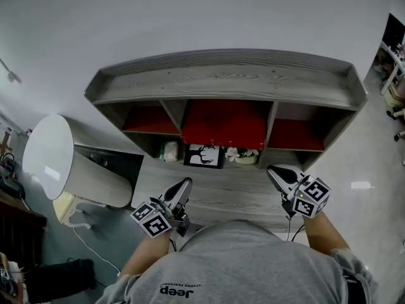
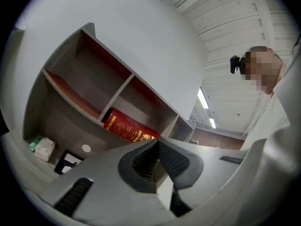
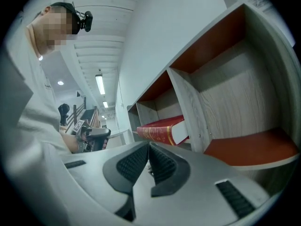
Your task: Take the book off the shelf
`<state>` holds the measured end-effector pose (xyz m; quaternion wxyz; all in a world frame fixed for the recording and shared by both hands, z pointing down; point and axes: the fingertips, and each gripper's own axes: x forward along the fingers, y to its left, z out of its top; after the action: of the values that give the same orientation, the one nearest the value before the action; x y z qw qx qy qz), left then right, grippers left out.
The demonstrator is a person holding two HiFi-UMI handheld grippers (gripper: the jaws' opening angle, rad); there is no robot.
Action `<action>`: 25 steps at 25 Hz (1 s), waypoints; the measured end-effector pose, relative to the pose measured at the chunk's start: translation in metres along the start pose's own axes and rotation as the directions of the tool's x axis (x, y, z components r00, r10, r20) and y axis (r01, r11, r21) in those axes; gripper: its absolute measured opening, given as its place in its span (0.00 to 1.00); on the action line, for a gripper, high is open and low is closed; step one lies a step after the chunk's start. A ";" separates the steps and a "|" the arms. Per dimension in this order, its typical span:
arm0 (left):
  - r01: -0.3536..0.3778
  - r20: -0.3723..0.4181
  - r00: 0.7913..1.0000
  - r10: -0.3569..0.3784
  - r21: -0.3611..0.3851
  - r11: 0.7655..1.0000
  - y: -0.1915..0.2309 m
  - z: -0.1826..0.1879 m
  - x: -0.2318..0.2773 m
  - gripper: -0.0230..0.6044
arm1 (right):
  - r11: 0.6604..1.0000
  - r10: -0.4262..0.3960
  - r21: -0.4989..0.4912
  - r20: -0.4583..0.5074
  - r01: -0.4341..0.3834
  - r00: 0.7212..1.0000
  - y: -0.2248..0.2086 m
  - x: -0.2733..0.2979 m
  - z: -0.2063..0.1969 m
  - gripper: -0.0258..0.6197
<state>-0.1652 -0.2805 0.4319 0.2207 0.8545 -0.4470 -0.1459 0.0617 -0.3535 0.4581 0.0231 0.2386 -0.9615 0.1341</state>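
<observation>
Red book (image 2: 127, 126) (gilt spine) flat in woodgrain shelf (image 1: 228, 81), mid compt.

Your grey wood-grain shelf unit (image 1: 228, 75): three cubbies over a desktop (image 1: 215, 195)
You've got a red book (image 1: 224, 124) lying flat in the middle cubby, poking out past the front. On the desktop sit a tissue pack (image 1: 169, 151), a black-and-white picture (image 1: 204, 156) and some white flowers (image 1: 243, 155).
</observation>
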 end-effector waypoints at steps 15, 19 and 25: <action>0.169 -0.160 0.963 -0.215 -0.260 0.951 0.047 -0.018 0.069 0.06 | 0.978 -0.207 0.002 -0.032 0.207 0.978 0.003 0.016 -0.006 0.09; 0.180 -0.200 0.944 -0.263 -0.357 0.917 0.048 -0.030 0.081 0.10 | 0.975 -0.223 0.005 -0.033 0.223 0.974 0.011 0.023 -0.008 0.09; 0.202 -0.160 0.937 -0.312 -0.481 0.853 0.055 -0.024 0.105 0.30 | 0.973 -0.229 0.007 -0.044 0.230 0.972 0.018 0.021 -0.015 0.09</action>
<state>-0.1349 -0.3891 0.4754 0.4447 0.8416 -0.2520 -0.1747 0.0351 -0.3438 0.4707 0.0577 0.3453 -0.9260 0.1412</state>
